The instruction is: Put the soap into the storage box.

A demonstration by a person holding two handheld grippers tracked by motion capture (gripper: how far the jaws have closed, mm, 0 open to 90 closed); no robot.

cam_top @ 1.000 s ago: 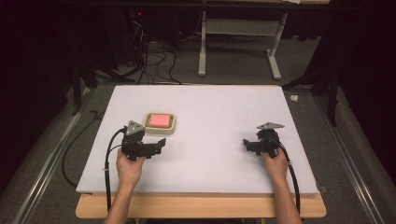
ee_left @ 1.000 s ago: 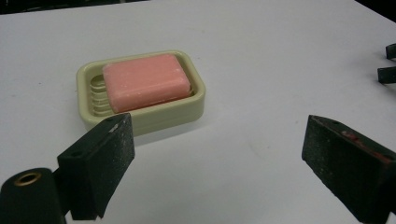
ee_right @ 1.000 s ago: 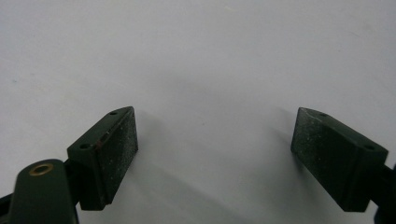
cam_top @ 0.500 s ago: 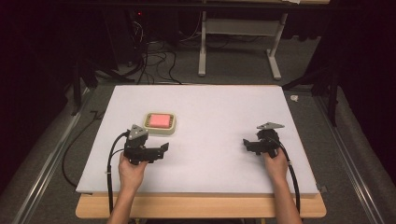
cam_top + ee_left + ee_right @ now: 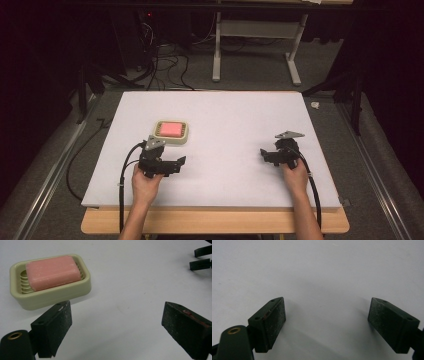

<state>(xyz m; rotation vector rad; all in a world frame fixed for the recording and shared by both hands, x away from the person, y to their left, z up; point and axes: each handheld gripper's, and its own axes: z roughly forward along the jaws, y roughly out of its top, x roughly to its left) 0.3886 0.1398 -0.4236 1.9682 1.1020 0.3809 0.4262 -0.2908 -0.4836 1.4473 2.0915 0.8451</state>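
A: Two claws, both with jaws spread wide and nothing between them. The left claw (image 5: 172, 165) sits low over the desk (image 5: 235, 125), just short of the soap dish (image 5: 171, 132). The right claw (image 5: 266, 154) rests well away on the other side, over bare surface.

B: And the soap?

A: The pink soap (image 5: 51, 271) lies flat in the dish (image 5: 50, 296), on the ribbed tray, filling most of it. In the left gripper view the dish is up and to the left of the jaws, not between them, so the claw is aimed past its near corner.

B: So which step would you call this?

A: The approach, I think. Nothing is held, nothing touched. The left hand (image 5: 146, 184) looks the likely one to act, being nearest.

B: What does the next move need?

A: Swing the left claw toward the dish until the soap or the dish wall lies squarely between the jaws, then close. The bar looks smooth and may slip, so a grip across its short sides, level and centred, seems safest. The dish is light and may slide if nudged.
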